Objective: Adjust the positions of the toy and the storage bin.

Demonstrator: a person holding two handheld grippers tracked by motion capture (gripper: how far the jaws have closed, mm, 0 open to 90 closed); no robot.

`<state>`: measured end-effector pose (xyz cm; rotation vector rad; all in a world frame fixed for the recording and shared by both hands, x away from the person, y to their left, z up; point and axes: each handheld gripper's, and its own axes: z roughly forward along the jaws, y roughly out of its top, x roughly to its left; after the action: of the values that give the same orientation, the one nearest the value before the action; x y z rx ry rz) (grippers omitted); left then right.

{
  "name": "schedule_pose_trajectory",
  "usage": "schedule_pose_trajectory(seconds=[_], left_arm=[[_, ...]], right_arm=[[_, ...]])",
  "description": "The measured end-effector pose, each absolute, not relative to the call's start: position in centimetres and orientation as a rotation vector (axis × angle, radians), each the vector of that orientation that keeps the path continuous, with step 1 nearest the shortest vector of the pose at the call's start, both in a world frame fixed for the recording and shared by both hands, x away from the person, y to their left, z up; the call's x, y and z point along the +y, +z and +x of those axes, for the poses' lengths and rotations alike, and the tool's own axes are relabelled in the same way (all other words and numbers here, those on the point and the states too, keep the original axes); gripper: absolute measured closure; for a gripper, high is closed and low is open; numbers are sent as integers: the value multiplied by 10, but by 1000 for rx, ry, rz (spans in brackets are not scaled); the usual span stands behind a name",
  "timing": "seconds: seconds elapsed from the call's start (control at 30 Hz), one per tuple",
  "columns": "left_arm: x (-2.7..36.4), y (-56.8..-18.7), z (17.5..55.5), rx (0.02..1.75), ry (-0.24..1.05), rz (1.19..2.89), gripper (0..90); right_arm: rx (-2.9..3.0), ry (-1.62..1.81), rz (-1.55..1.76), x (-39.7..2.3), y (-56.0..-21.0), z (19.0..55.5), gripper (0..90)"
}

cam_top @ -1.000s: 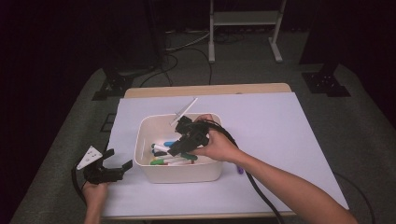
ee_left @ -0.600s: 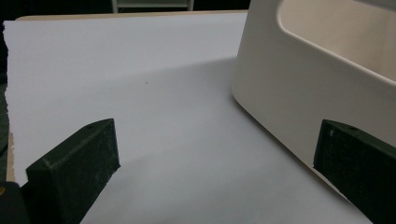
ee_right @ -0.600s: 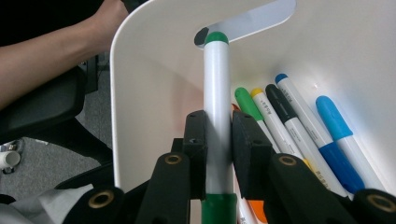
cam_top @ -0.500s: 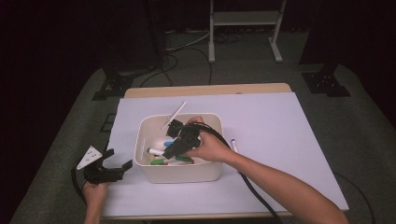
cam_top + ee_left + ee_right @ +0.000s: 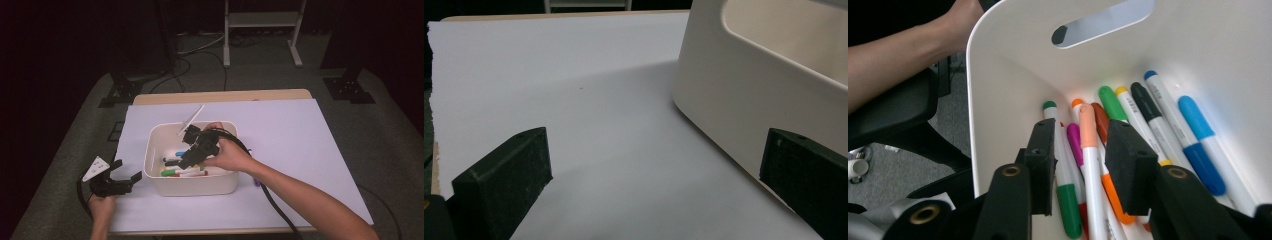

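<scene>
**Marker let go inside the bin**

A peach-capped marker (image 5: 1087,145) is seen lying loose on the other markers in the white bin (image 5: 150,165). The right gripper (image 5: 1080,165), whose jaws have just been opening, is parted around it; the drop looks complete. The left gripper (image 5: 122,177) is held spread and empty beside the bin.

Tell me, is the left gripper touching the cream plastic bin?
Apart. In the high view, the left gripper sits left of the cream plastic bin, with white paper showing between them.
</scene>
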<state>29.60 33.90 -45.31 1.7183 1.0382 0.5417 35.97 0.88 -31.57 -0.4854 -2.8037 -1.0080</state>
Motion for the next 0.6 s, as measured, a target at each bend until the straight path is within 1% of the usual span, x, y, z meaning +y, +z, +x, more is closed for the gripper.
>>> schedule_pose_trajectory(seconds=[0.27, 0.6], left_arm=[[338, -453, 296, 1037, 546, 1722, 0], [338, -453, 296, 1034, 546, 1719, 0]], right_arm=[[-2786, -1086, -544, -21, -303, 361, 551], [-2781, -1189, -653, -65, -290, 360, 528]])
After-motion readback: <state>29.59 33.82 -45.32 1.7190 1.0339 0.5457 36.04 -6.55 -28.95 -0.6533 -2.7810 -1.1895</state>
